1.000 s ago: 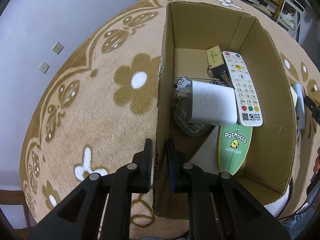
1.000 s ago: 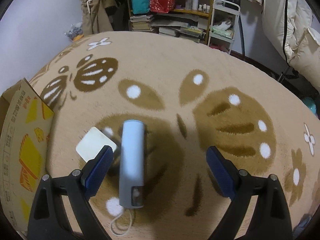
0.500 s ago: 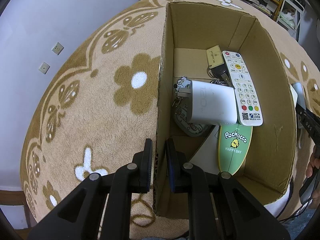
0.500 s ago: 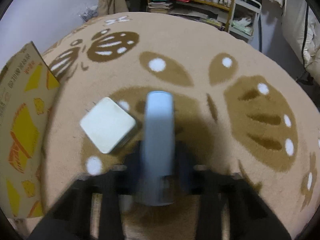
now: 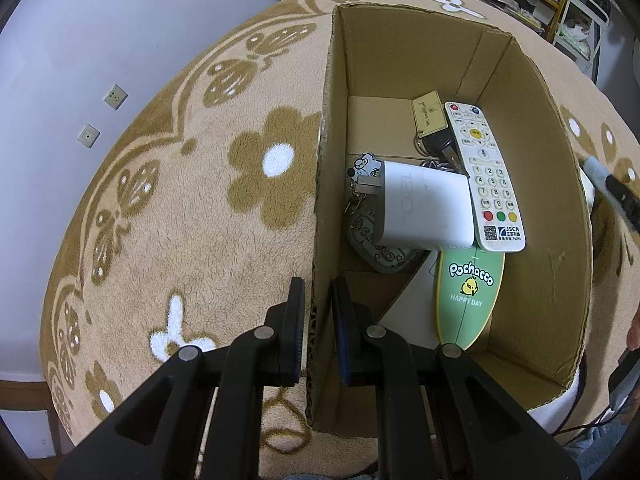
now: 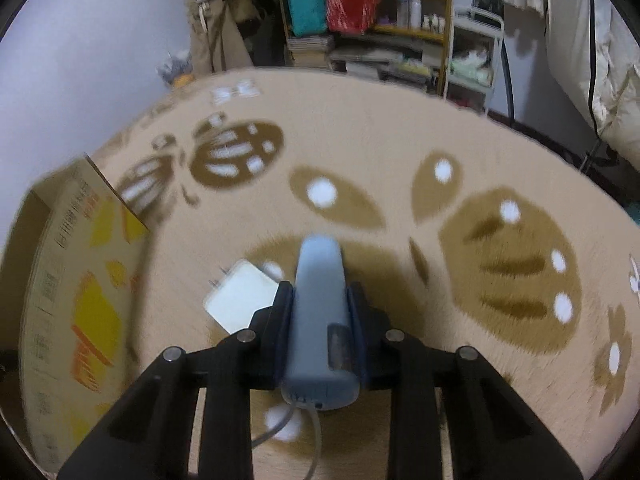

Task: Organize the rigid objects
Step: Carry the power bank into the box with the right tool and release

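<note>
Right gripper clamped on the blue device; left gripper pinching the box wall

The right gripper [image 6: 320, 316] has just closed its jaws, and the pads now press both long sides of the pale blue device [image 6: 320, 320], a rounded oblong body with a thin white cord [image 6: 308, 428] trailing from its near end over the patterned rug [image 6: 400, 152]. Just left of it a white square adapter [image 6: 240, 300] lies on the rug, and the cardboard box [image 6: 80, 280] stands further left. The left gripper [image 5: 318, 332] is closed nearly tight on the box's left wall [image 5: 324, 208], one finger outside, one inside. Within the box lie a white charger block [image 5: 424, 212], a white remote control [image 5: 484, 176], a green Pochacco case [image 5: 468, 296], keys with a tan tag [image 5: 430, 118] and a cartoon keyring [image 5: 362, 168].
</note>
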The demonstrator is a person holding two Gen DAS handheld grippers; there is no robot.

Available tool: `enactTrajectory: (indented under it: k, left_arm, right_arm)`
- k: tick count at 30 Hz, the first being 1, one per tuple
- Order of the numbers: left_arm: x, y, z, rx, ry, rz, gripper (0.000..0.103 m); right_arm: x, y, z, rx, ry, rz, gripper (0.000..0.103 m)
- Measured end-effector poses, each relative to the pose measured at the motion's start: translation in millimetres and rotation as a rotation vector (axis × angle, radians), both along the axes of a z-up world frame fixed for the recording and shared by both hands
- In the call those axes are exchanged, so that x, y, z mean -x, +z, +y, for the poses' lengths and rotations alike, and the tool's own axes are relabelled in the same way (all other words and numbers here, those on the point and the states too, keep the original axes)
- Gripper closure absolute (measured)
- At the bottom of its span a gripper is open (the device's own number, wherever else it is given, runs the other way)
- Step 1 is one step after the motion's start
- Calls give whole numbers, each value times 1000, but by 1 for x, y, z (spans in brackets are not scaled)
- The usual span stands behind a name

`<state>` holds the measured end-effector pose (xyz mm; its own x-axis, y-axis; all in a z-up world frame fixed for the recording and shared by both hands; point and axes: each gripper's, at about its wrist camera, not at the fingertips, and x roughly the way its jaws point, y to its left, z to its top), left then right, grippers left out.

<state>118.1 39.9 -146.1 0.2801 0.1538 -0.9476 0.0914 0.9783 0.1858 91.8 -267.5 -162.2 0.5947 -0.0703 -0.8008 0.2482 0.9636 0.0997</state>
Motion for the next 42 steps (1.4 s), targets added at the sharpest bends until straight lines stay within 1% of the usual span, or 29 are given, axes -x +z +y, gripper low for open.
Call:
enactTrajectory:
  k: [7,12,15,19,22,27,29,36,40,42]
  left_arm:
    - [0,0,0,1,0,0,89]
    - [0,0,0,0,0,0,89]
    - [0,0,-1,-2,0,0,89]
    - [0,0,1,3,1,0,89]
    - [0,0,0,0,-2,0,89]
    - [0,0,2,11,3,4,90]
    - [0,0,3,14,4,4,90]
    - [2,-2,-1,-5,-9,2,91]
    - [3,-1,-2,-2,-8,2,91]
    - [2,-1,-2,5,-1,3,91]
  right_arm:
    - [0,45,40,41,83,-133,74]
    - [2,73,74,17,183,-208,74]
    - [3,82,96,6,254,-230,74]
    - [4,83,121,-12,328,-237,74]
    - [3,76,140,-11,381,-217,74]
    - [0,63,154,-10,428,-182,74]
    - [1,60,159,9,448,-174,74]
    - [2,57,165,34,466,-148,74]
    - [1,53,171,99,464,-134,74]
    - [1,51,172,98,471,-123,74]
